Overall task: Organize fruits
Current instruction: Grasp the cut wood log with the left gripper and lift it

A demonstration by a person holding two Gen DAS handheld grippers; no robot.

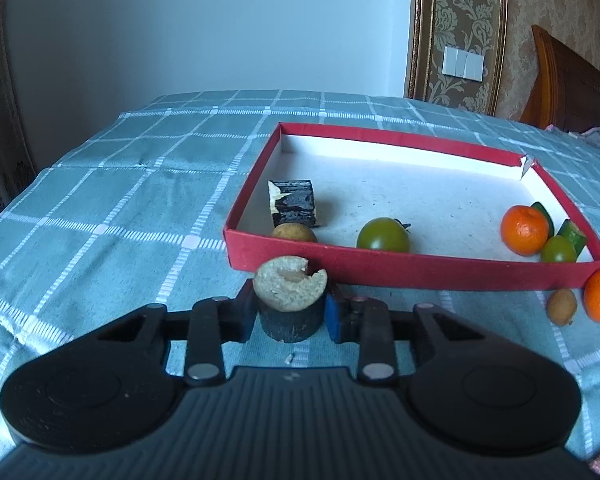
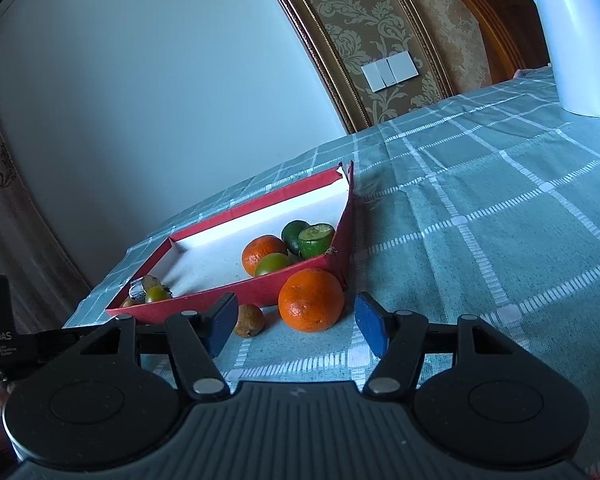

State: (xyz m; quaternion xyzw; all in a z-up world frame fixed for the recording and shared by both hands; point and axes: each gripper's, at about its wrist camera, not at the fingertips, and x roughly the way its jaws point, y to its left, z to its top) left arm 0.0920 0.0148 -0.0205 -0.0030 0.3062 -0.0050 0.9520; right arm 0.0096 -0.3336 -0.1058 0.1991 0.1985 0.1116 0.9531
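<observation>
The left gripper [image 1: 290, 312] pinches one short dark-skinned cylinder of fruit [image 1: 290, 300], its pale cut face turned up with a bite-shaped notch at the rim, held just in front of the near wall of the red box [image 1: 420, 270]; the right gripper [image 2: 296, 324] stands spread with nothing between its blue pads [image 2: 370, 330], which sit either side of one orange [image 2: 311, 300] lying on the checked cloth [image 2: 480, 240] of the desk; just beside that orange lies one small brown fruit [image 2: 249, 321], so two pieces rest outside the box, both near its front wall; inside the box the count goes by corners; at the left end lie one dark cut piece [image 1: 294, 203] like the held one, one small tan fruit [image 1: 294, 234] touching the front wall, and one green tomato [image 1: 383, 234] a little to the right; at the right end sit one orange [image 1: 524, 230], one smaller green tomato [image 1: 558, 249] touching it, and two green cucumber pieces [image 1: 574, 234], one of them showing its cut face in the right wrist view; that makes two oranges, two green tomatoes, two cucumber pieces and two dark cut pieces in all; the box's far right corner [image 1: 525, 164] is torn open; farther back on the desk stands one white kettle [image 2: 572, 36]; on the patterned wall behind is one white switch panel [image 1: 462, 63] with three rockers.
</observation>
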